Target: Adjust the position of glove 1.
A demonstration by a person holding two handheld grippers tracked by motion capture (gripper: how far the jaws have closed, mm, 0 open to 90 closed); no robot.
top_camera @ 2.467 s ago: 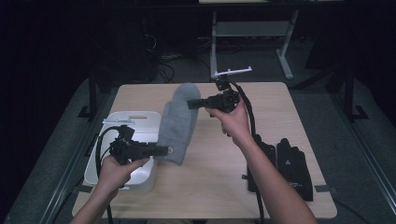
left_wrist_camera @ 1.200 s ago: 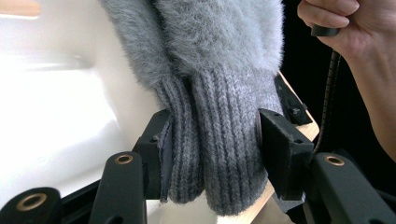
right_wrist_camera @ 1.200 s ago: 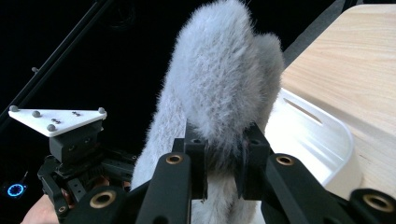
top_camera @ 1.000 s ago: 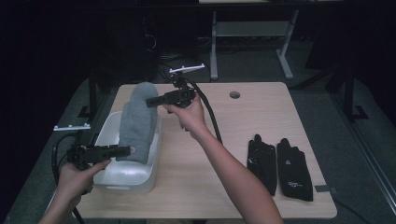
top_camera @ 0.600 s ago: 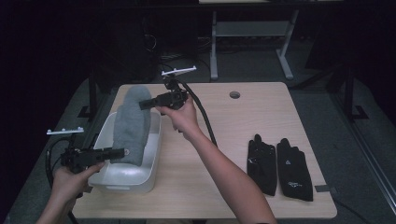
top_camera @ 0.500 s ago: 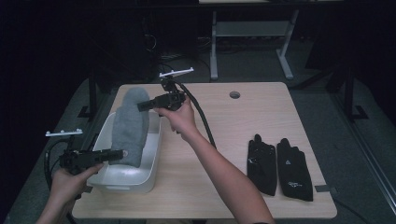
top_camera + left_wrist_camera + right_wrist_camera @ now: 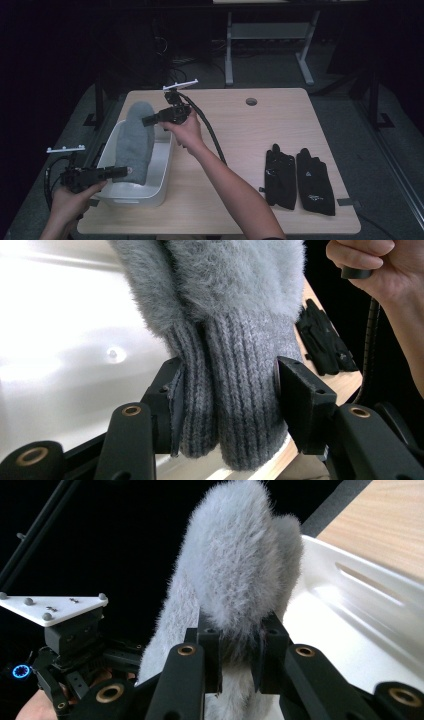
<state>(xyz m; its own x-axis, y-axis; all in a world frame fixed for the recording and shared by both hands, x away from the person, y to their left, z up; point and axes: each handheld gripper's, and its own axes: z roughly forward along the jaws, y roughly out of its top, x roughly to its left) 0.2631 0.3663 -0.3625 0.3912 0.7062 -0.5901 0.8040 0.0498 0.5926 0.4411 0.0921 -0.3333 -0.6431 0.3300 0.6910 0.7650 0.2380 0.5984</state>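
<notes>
Over the bin, the mitten (grey) has sunk.

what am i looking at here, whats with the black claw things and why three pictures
A person sits at a wooden table and holds a hand tool in each hand. Each tool ends in two black jaws that pinch like tongs.

The high view comes from a fixed camera above the table. The other two come from small cameras mounted on the tools, looking out along the jaws.

Both tools hold one fuzzy grey mitten, stretched over a white plastic bin. The left gripper clamps the ribbed cuff; the left gripper view shows it squeezed between the pads. The right gripper pinches the fluffy tip, seen close up in the right gripper view.

A pair of black gloves lies flat on the table toward the person's right.
</notes>
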